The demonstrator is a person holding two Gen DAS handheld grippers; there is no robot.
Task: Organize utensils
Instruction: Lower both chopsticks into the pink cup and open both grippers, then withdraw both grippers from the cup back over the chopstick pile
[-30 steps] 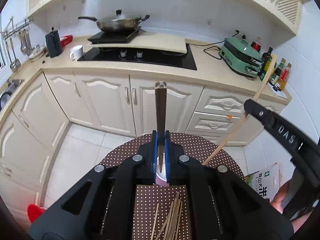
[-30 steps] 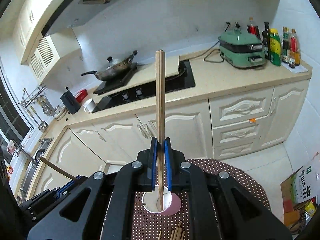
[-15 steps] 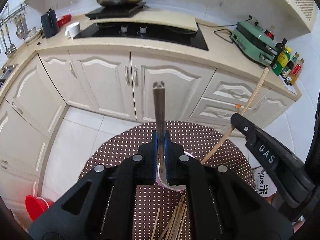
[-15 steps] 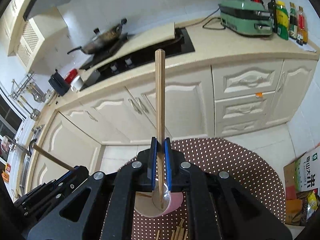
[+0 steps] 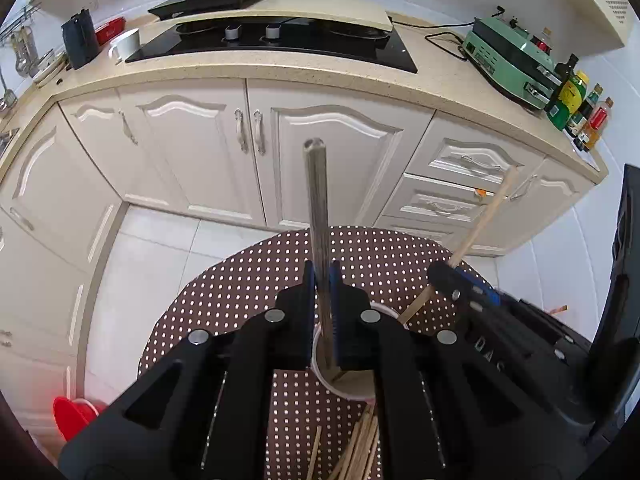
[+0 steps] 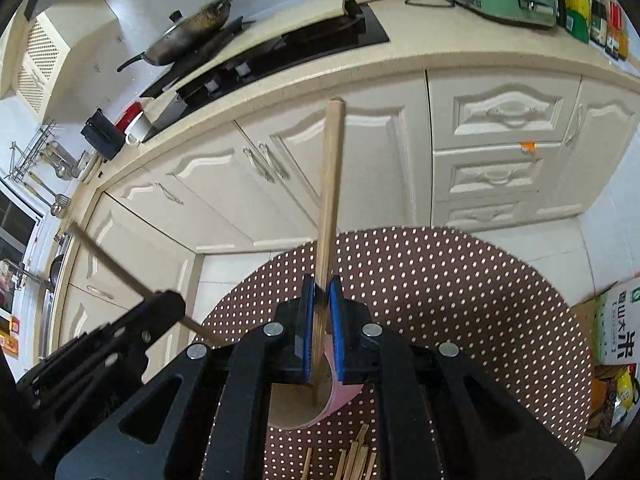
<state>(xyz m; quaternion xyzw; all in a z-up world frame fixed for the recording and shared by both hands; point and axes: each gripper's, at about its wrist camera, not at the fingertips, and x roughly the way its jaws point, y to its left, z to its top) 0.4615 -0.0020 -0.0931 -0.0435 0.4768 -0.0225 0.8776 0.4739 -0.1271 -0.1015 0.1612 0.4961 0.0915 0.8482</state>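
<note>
Two chopsticks are in my grip, one per hand, both lowered tip-first into a pink cup (image 6: 320, 408) that sits on a brown polka-dot table (image 6: 460, 300). My left gripper (image 5: 322, 312) is closed on a dark chopstick (image 5: 318, 216); my right gripper (image 6: 320, 320) is closed on a pale wooden chopstick (image 6: 330, 184). To do this well, I judge each stick should stand near upright, tip clearly inside the rim, before I let go, and I should release one hand at a time so the sticks do not knock the light cup over. Nearest me, loose chopsticks (image 5: 360, 448) lie on the table just short of the cup, waiting their turn. My left view shows the cup's white rim and the pale stick slanting in; my right view shows the cup's pink side. Beyond stand cream cabinets (image 5: 224, 148) and a stove (image 5: 280, 40).
</note>
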